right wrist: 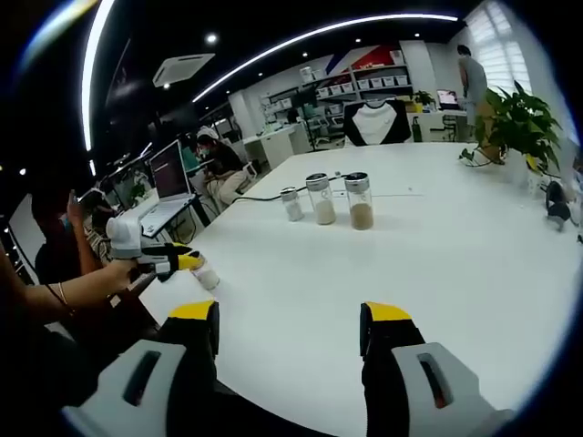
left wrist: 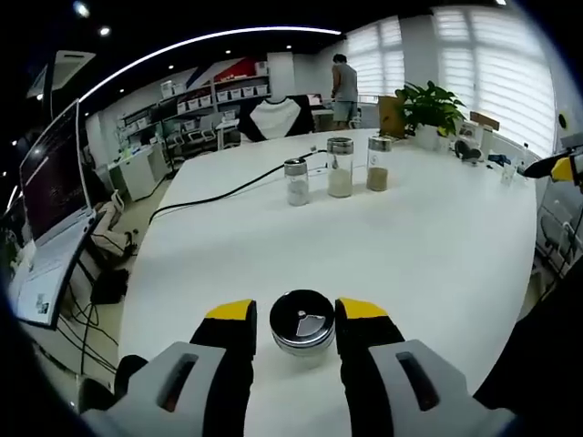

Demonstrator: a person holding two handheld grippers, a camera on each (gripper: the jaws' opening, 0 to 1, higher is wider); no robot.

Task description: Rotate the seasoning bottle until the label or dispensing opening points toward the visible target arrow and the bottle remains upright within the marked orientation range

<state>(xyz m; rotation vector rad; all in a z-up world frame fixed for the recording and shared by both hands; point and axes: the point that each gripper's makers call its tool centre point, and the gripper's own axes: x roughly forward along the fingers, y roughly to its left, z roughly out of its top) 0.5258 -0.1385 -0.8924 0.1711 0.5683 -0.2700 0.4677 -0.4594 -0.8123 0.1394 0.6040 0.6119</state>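
Clear glass with a dark metal shaker lid marks the seasoning bottle, which is seen in the left gripper view standing upright on the white table near its close edge. It is framed by the yellow-tipped black jaws of the left gripper, one on either side of the lid; whether the pads press the glass or merely flank it cannot be made out. A pale wedge is visible on the lid top, but the label is not legible.

In the right gripper view the same bottle is glimpsed small beside the left gripper, held in a person's hand, with most of the glass hidden by the jaws. The right gripper is held with its jaws spread wide apart over bare table, nothing between them.

Well beyond, three glass jars with metal lids are lined up in a row, each partly filled with pale or tan powder. A black cable is run past them toward the table edge. A potted green plant is set at the far end.
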